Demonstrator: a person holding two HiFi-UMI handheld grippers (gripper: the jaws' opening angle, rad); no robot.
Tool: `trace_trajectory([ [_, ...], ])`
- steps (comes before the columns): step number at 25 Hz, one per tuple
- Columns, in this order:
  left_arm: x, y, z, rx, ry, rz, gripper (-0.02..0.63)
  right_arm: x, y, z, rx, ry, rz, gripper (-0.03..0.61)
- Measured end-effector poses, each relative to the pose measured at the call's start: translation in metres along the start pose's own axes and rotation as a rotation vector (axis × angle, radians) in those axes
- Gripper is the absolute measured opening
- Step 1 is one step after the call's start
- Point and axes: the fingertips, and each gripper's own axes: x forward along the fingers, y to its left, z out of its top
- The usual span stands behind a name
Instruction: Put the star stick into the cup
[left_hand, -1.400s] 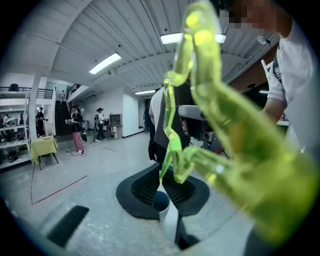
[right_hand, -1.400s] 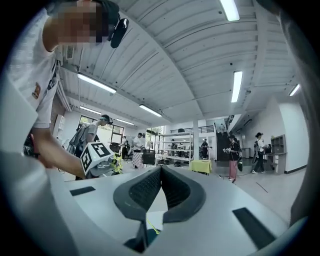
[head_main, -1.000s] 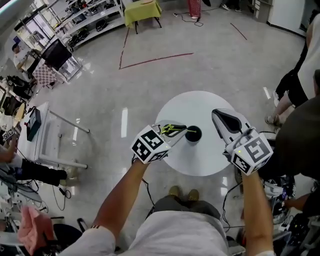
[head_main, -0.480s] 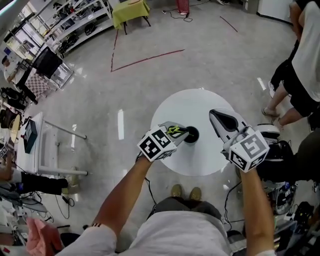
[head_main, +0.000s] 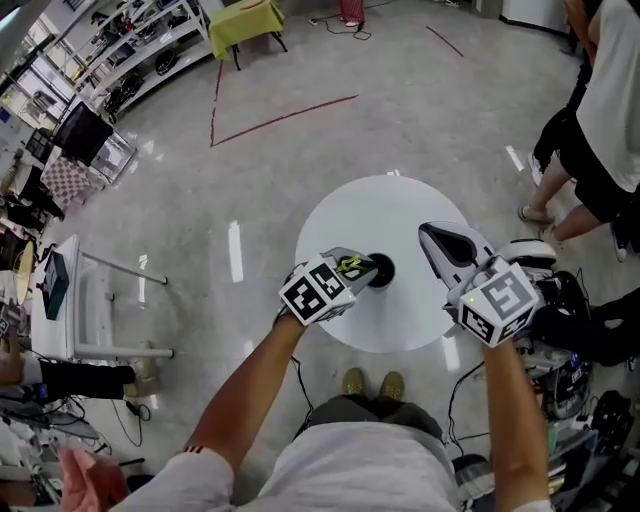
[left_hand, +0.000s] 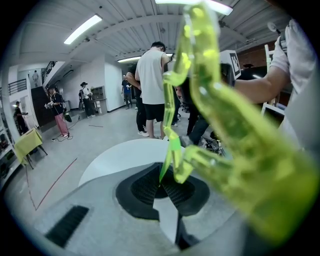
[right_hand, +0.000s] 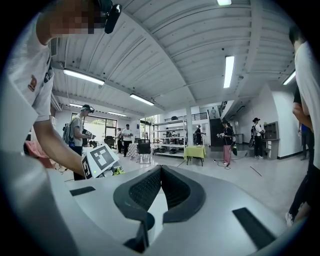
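Note:
A small black cup (head_main: 381, 270) stands in the middle of the round white table (head_main: 400, 215). My left gripper (head_main: 362, 267) is shut on the yellow-green star stick (head_main: 351, 265), and its tip reaches the cup's left rim. In the left gripper view the translucent star stick (left_hand: 220, 120) rises from the closed jaws close to the camera, above the table (left_hand: 115, 157); the cup is hidden there. My right gripper (head_main: 434, 234) hovers over the table's right side, shut with nothing in it. In the right gripper view its jaws meet (right_hand: 160, 172), and the left gripper's marker cube (right_hand: 102, 159) shows beyond.
People stand close to the table's right side (head_main: 600, 110), with bags and cables on the floor (head_main: 570, 310). A white bench (head_main: 70, 300) stands at the left. A yellow-green table (head_main: 245, 18) and shelves lie far back. Red tape lines mark the floor (head_main: 280, 115).
My left gripper has carried the star stick to the right, closing the gap to the cup. The right gripper has kept its place.

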Motion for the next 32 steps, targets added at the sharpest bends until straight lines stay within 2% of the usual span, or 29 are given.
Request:
trace_trajectory([
  [13,0.003,0.002,-0.005,0.000,-0.029,0.002,0.029,-0.002,-0.004,-0.006,0.016,0.010,-0.015,0.011],
  [14,0.003,0.002,-0.005,-0.002,-0.031,0.005,0.041,-0.002,-0.004,-0.006,0.018,0.010,-0.015,0.011],
  [16,0.002,0.002,-0.007,-0.007,-0.034,0.010,0.136,-0.003,-0.003,-0.008,0.019,0.010,-0.014,0.011],
  [23,-0.004,-0.001,-0.008,-0.013,-0.085,0.020,0.238,-0.005,0.000,-0.008,0.018,0.011,-0.011,0.011],
  [27,-0.015,-0.002,-0.005,-0.038,-0.144,0.041,0.270,-0.005,0.003,-0.009,0.018,0.013,-0.007,0.011],
  [32,-0.035,0.001,0.001,-0.048,-0.199,0.073,0.276,-0.003,0.006,-0.009,0.016,0.011,0.003,0.011],
])
